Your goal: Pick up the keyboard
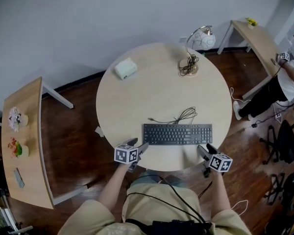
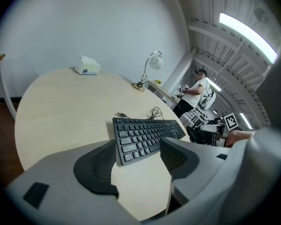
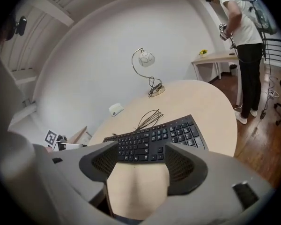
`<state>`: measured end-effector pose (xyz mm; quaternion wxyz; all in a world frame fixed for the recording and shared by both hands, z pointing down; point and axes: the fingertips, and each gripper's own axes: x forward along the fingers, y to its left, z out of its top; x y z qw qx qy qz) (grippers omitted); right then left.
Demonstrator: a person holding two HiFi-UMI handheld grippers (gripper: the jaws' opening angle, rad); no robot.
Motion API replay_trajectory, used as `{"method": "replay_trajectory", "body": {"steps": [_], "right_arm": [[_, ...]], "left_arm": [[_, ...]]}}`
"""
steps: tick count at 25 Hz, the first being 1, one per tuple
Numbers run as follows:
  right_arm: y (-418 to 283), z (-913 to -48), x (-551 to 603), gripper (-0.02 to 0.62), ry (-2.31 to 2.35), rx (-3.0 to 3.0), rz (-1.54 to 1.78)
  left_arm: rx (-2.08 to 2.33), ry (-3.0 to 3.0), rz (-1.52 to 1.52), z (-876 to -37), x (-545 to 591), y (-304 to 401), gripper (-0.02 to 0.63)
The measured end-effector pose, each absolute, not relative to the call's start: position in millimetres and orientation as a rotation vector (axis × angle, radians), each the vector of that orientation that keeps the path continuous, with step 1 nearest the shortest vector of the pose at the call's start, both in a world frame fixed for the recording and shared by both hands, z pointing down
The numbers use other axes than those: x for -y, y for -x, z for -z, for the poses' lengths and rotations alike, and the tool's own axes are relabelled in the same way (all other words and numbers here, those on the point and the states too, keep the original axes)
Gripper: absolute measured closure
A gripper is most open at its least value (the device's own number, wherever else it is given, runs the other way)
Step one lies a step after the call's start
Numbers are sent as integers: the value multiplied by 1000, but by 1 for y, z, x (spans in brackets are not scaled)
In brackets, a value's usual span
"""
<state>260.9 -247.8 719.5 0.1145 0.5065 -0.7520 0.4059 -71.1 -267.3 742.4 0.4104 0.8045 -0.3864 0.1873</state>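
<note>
A black keyboard lies flat near the front edge of the round wooden table, its cable coiled behind it. My left gripper hovers at the keyboard's left end, jaws open, nothing between the pads. My right gripper sits just off the right front corner, also open and empty. In the left gripper view the keyboard lies just beyond the left gripper. In the right gripper view the keyboard runs across just ahead of the right gripper.
A desk lamp stands at the table's back right and a white box at the back left. A side desk with small plants is on the left. A person stands at another desk far right.
</note>
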Motion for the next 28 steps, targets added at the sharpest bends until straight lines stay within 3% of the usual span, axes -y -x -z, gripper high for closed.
{"method": "replay_trajectory", "body": {"steps": [13, 26, 28], "right_arm": [[-328, -761, 290, 279, -1173, 2139, -1270], [-355, -813, 322, 279, -809, 2128, -1563], [-348, -817, 328, 317, -746, 2145, -1557]], "left_arm": [[741, -1866, -516, -776, 305, 72, 330], [644, -1708, -510, -801, 317, 60, 337], [622, -1699, -500, -800, 319, 57, 337]]}}
